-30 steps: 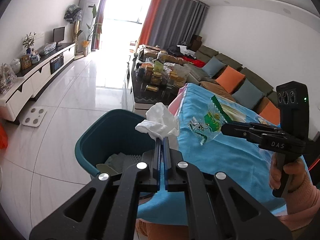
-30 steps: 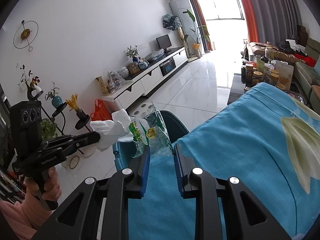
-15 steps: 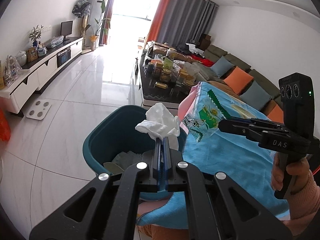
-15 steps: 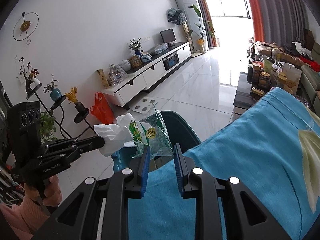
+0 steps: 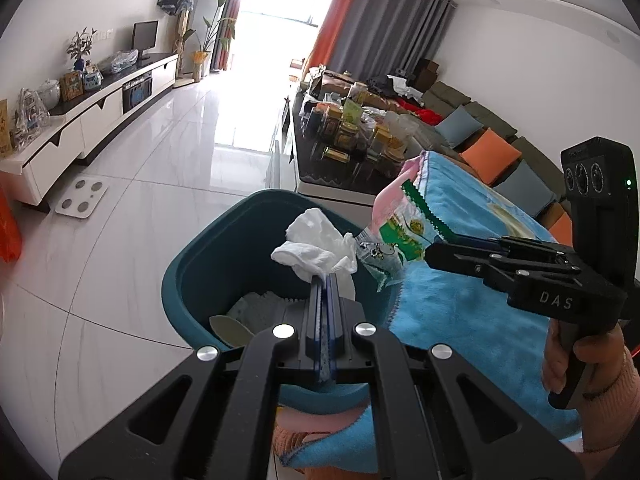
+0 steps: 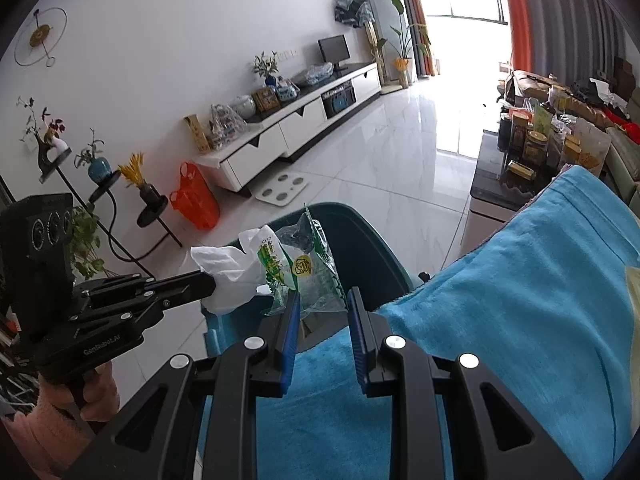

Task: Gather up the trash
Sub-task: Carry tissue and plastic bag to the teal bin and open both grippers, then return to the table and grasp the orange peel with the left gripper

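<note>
Your white crumpled tissue (image 5: 316,250) sits pinched in your left hand-held gripper (image 5: 326,280), jaws closed on it, above the open teal bin (image 5: 192,276). Just beside it, your right hand-held gripper (image 6: 322,300) clamps a clear green-printed snack wrapper (image 6: 308,272), also over the bin. The bin stands against the worktop's blue towel (image 6: 540,300).

white tv cabinet (image 6: 296,128) along the wall, orange bag (image 6: 195,200) beside it, scale (image 5: 82,199) on floor.
</note>
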Action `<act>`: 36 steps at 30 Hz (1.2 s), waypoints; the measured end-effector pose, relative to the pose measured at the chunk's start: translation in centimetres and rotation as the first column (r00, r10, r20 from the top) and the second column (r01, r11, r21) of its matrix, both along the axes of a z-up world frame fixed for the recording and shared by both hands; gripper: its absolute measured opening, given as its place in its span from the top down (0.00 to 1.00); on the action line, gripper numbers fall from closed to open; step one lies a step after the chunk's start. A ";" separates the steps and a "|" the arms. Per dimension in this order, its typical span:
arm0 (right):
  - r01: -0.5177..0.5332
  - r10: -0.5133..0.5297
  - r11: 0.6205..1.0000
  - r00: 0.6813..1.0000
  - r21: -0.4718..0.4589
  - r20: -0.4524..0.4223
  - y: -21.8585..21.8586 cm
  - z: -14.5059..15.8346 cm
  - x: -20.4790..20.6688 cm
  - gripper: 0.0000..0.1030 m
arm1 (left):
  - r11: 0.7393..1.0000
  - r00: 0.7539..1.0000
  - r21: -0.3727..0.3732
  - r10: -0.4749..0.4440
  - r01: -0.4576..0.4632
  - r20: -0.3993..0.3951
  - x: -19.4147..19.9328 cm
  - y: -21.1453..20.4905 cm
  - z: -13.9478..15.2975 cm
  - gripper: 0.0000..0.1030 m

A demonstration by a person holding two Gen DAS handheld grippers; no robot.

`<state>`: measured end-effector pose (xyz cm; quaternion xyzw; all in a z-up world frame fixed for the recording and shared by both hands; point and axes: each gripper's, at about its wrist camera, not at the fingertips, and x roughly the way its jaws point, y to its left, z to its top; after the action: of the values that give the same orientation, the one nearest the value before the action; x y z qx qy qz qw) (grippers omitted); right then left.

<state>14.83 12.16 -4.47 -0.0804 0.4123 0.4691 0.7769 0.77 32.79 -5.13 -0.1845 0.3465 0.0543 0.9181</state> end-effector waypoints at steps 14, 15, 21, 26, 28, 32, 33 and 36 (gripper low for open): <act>0.021 -0.023 0.999 0.999 -0.042 -0.050 1.4 -1.7 1.0 0.72 | 0.999 0.998 -0.034 0.014 -0.016 -0.059 3.4 1.1 -2.7 0.97; 0.022 -0.025 0.999 0.998 -0.041 -0.051 1.4 -1.7 1.0 0.72 | 0.999 0.998 -0.044 0.014 -0.017 -0.059 3.7 1.2 -3.0 0.93; 0.028 -0.030 0.999 0.998 -0.026 -0.061 0.4 -1.7 0.9 0.71 | 0.998 0.998 -0.066 0.017 -0.021 -0.062 4.0 1.4 -3.7 0.88; 0.034 -0.034 0.999 0.997 0.004 -0.066 -1.0 -1.2 0.8 0.69 | 0.999 1.000 -0.043 0.004 -0.005 -0.017 2.8 0.5 -2.7 0.80; 0.036 -0.035 0.999 0.997 0.020 -0.062 -1.8 -0.7 0.4 0.66 | 0.999 1.000 -0.035 -0.003 0.003 0.004 2.4 -0.1 -1.9 0.77; 0.040 -0.037 0.998 0.998 0.050 -0.051 -3.9 0.1 -0.6 0.65 | 0.999 0.997 -0.005 -0.040 0.040 0.061 1.3 -1.8 -0.2 0.72; 0.044 -0.041 0.997 0.998 0.058 -0.046 -4.5 0.3 -0.8 0.65 | 0.999 0.996 0.005 -0.051 0.051 0.071 1.0 -2.3 0.2 0.71; 0.062 -0.059 0.995 0.998 0.084 -0.034 -6.4 0.9 -1.2 0.64 | 0.996 0.991 0.031 -0.087 0.085 0.099 0.6 -3.8 1.3 0.67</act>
<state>13.66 5.76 -3.52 -0.0274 0.4062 0.4635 0.7870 1.34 29.00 -3.82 -0.1598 0.3068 0.0098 0.9382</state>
